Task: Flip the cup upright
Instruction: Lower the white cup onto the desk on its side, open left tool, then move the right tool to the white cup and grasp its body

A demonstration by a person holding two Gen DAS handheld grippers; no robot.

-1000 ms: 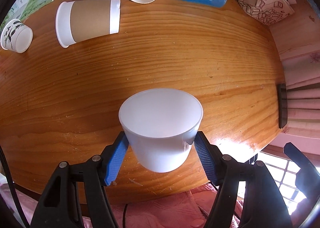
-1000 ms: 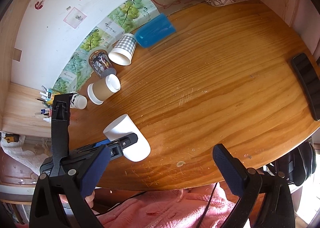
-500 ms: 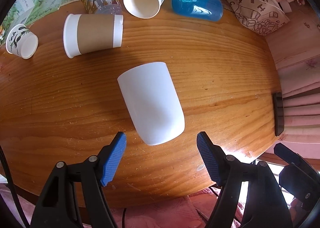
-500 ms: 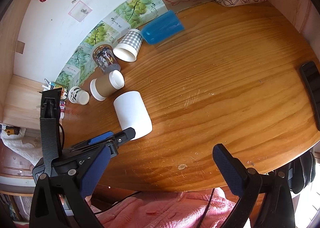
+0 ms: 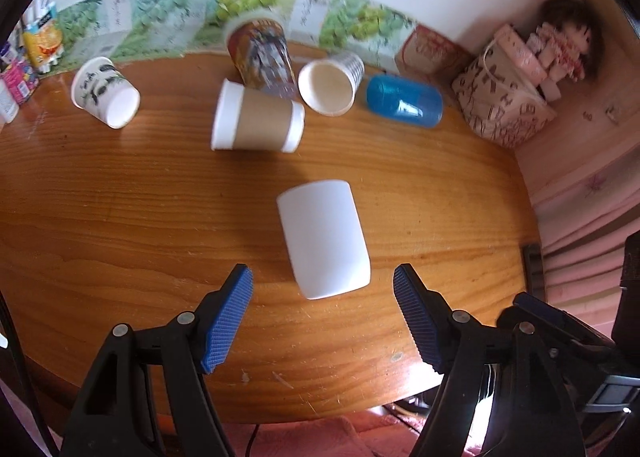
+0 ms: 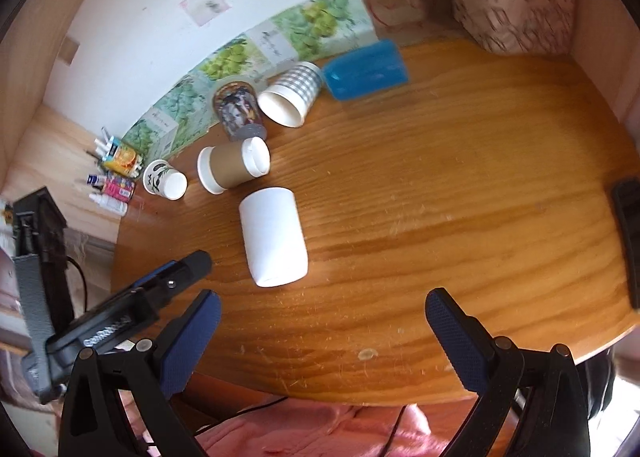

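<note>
A plain white cup (image 5: 324, 239) rests on the wooden table (image 5: 120, 217), its flat end toward the far wall; whether it stands or lies I cannot tell. It also shows in the right wrist view (image 6: 274, 237). My left gripper (image 5: 323, 317) is open and empty, its blue pads just short of the cup, not touching it. My right gripper (image 6: 323, 341) is open and empty, nearer the table's front edge. The left gripper's body shows in the right wrist view (image 6: 140, 305), left of the cup.
Behind the white cup lie a brown-sleeved cup (image 5: 258, 121), a checked cup (image 5: 330, 87), a printed cup (image 5: 262, 53), a small patterned cup (image 5: 106, 93) and a blue case (image 5: 404, 101). A patterned bag (image 5: 504, 105) stands at the far right. A dark phone (image 6: 630, 237) lies by the right edge.
My left gripper let go of the white cup, which now rests on the table. The gripper has drawn back and tilted up. The right gripper has shifted toward the table.
</note>
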